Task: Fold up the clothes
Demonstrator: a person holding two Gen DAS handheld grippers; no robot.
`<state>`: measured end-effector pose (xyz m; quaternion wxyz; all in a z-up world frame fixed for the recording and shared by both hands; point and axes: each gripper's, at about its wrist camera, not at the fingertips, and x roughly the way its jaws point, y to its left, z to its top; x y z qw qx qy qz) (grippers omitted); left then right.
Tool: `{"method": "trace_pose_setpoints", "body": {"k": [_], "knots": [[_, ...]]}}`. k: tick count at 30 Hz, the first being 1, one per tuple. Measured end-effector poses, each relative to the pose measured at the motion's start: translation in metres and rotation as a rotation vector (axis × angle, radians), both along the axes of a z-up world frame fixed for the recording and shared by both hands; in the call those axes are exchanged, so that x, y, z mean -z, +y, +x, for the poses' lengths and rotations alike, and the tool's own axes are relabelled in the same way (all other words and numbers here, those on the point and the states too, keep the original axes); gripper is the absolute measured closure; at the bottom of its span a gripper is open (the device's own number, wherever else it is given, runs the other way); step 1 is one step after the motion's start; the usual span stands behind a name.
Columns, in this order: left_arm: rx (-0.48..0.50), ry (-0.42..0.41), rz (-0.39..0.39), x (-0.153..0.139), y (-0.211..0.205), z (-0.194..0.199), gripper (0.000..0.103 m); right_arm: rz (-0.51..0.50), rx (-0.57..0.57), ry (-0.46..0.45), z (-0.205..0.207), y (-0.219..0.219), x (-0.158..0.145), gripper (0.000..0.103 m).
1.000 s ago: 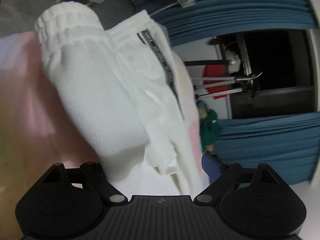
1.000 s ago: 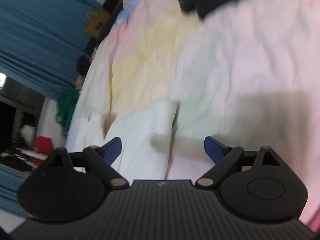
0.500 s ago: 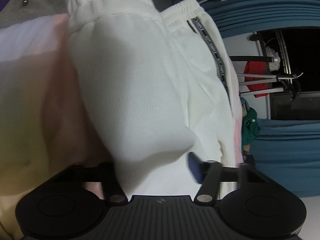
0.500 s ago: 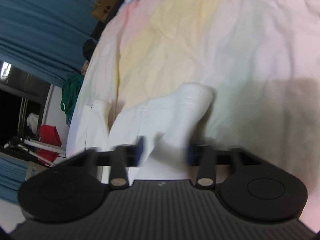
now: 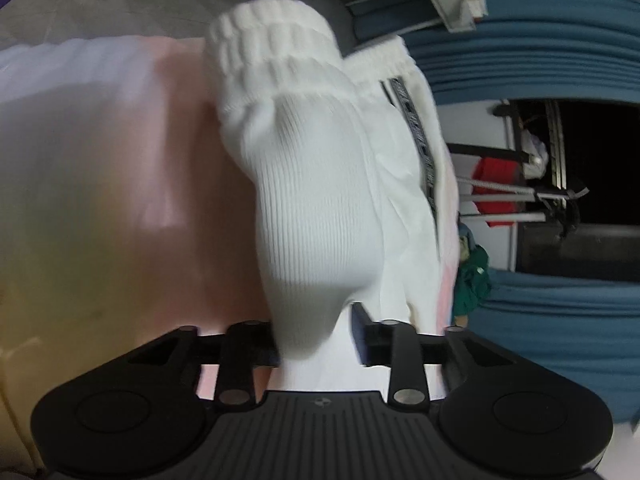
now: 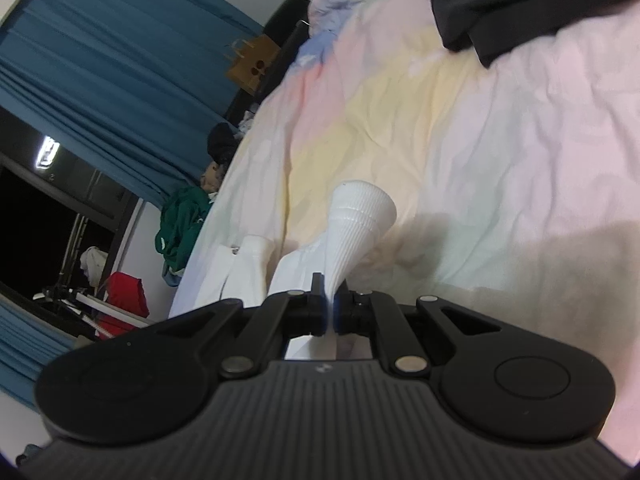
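White ribbed trousers (image 5: 320,208) bunched up on a pastel bedsheet (image 5: 100,184)

Thick ribbed knit with an elastic cuff (image 5: 272,40) raised at the far end; a grey lettered stripe (image 5: 420,140) runs down one side. In the right wrist view, another ribbed cuff (image 6: 360,216) stands lifted off the sheet, flaring wide, fabric pinched narrow below it.

R gripper (image 6: 330,307) clamped tight on the ribbed cuff (image 6: 362,216) of white pants, cuff sticking up over the pastel bedsheet (image 6: 500,140).
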<state>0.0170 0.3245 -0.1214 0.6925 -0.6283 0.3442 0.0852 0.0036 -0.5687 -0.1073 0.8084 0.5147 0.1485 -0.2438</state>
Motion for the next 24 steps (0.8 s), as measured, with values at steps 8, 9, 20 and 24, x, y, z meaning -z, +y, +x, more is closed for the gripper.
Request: {"method": "trace_pose_setpoints", "body": {"k": [8, 9, 20, 24], "knots": [[-0.002, 0.051, 0.050, 0.002, 0.002, 0.007, 0.087, -0.047, -0.017, 0.032, -0.002, 0.005, 0.001, 0.097], [0.005, 0.048, 0.068, -0.001, 0.002, 0.007, 0.091, -0.038, -0.011, 0.023, -0.004, 0.005, 0.001, 0.097], [0.048, -0.058, 0.193, -0.076, 0.004, 0.021, 0.094, -0.109, -0.008, -0.078, -0.017, 0.022, -0.042, 0.097], [0.056, -0.075, 0.229, -0.113, 0.006, 0.044, 0.094, -0.205, -0.031, -0.102, 0.004, 0.036, -0.079, 0.097]]}}
